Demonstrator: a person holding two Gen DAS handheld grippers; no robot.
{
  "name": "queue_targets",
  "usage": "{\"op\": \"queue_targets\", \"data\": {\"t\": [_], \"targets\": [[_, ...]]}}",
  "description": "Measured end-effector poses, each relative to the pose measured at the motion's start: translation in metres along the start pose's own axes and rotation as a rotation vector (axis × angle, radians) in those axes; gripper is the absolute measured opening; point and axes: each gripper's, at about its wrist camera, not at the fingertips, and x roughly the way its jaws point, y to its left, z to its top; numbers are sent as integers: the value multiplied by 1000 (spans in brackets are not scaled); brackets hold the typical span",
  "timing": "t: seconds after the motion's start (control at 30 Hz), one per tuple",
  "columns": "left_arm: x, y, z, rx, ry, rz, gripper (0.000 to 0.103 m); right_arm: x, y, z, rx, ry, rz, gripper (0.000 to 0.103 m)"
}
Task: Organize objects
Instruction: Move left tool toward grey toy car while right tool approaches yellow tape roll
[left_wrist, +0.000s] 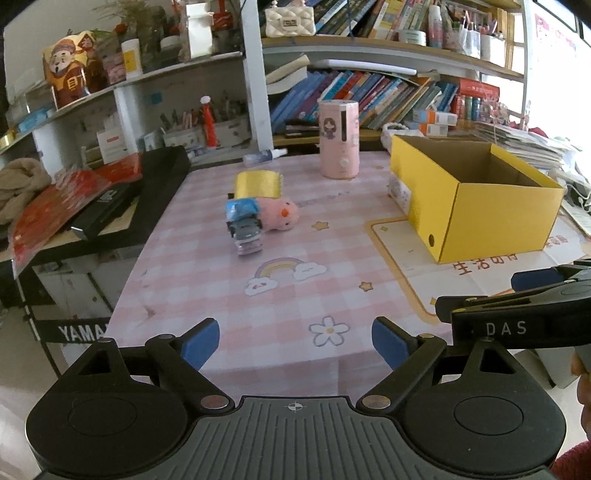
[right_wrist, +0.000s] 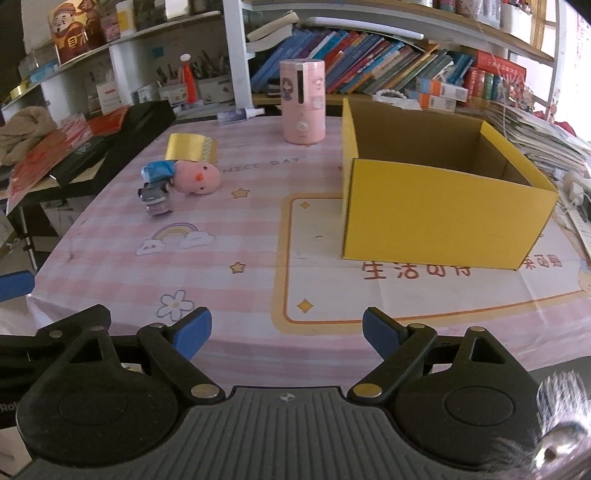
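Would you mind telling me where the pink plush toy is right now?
The pink plush toy lies on the tablecloth left of the yellow box, just in front of the gold tape roll.

A home study or child's room: white shelves (left_wrist: 255, 74) crammed with leaning books (right_wrist: 369, 70), pen holders (left_wrist: 207, 129) and a quilted handbag (left_wrist: 290, 20), beside a table under a pink gingham cloth (right_wrist: 229, 236) printed with rainbows and stars.

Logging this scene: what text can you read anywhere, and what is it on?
"NICE DAY": printed on the pink checked tablecloth.
"DAS": on the right gripper body.
"YAMA", cut off: on the black stand at left.
"生活", the rest unclear: on the cream mat.
Book spines and shelf boxes: too blurred to read.
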Motion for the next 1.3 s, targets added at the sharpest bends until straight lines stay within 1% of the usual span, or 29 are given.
{"op": "queue_targets", "data": {"t": [0.3, 0.6, 0.83, 0.97, 1.3], "targets": [[0, 15, -2, -42, 7, 16, 92, 2, 16, 5, -38, 1, 31, 89], [6, 24, -2, -77, 20, 27, 92, 16, 23, 13, -54, 28, 66, 88], [16, 35, 10, -107, 7, 58, 92, 33, 33, 34, -95, 11, 103, 86], [25, 37, 18, -105, 11, 74, 92, 45, 34, 49, -101, 6, 115, 86], [58, 44, 42, -156, 23, 95, 92, 78, 32, 87, -137, -5, 143, 86]]}}
